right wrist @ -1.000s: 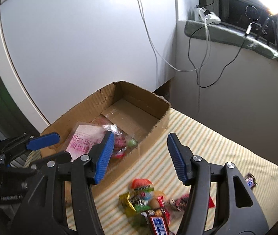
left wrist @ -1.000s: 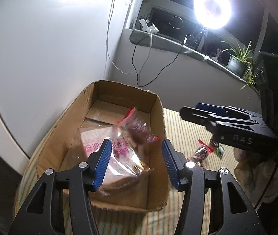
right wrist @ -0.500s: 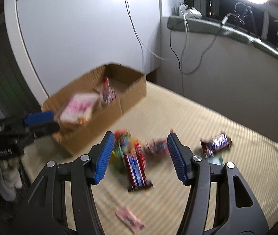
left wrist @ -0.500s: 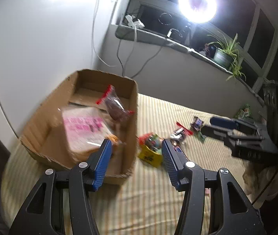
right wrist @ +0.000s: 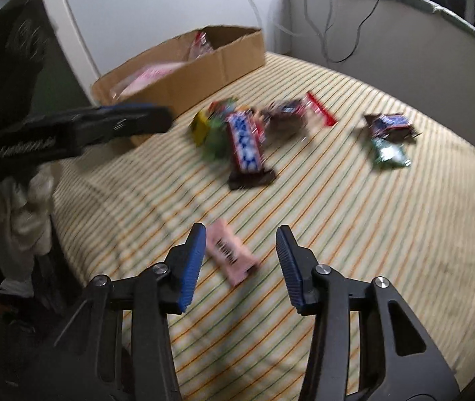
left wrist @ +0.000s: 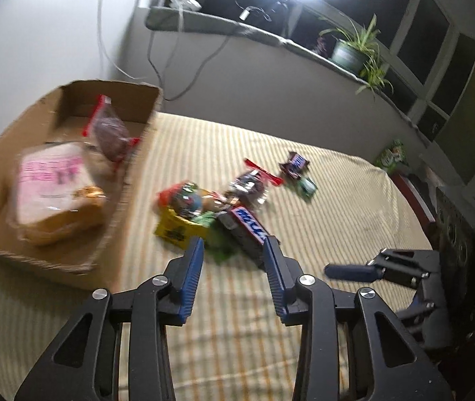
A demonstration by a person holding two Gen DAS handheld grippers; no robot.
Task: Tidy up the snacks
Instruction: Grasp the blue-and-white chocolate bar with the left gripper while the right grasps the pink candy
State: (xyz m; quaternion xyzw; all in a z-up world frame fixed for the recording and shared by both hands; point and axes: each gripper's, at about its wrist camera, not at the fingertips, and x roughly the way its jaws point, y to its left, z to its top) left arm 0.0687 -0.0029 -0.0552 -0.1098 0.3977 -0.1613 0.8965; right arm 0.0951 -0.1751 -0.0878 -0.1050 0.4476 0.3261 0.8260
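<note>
A cardboard box (left wrist: 137,153) at the left holds a pink-labelled bread bag (left wrist: 53,187) and a red-topped clear bag (left wrist: 110,133). Loose snacks lie on the striped cloth: a yellow packet (left wrist: 179,230), a blue-and-white chocolate bar (left wrist: 249,229), a dark clear bag (left wrist: 251,183) and a small bar (left wrist: 294,163). My left gripper (left wrist: 234,257) is open and empty, just short of the pile. My right gripper (right wrist: 241,244) is open and empty above a pink wrapper (right wrist: 230,255). The box (right wrist: 184,77) and the chocolate bar (right wrist: 246,143) also show in the right wrist view.
The striped cloth (left wrist: 337,200) covers the table. A grey ledge with cables and a potted plant (left wrist: 354,50) runs along the back under a bright ring light. A white wall stands behind the box. A green packet (right wrist: 389,153) lies at the right.
Both grippers have pulled back from the box toward the near side of the table, both open throughout. The left one now faces the snack pile, the right one the pink wrapper.
</note>
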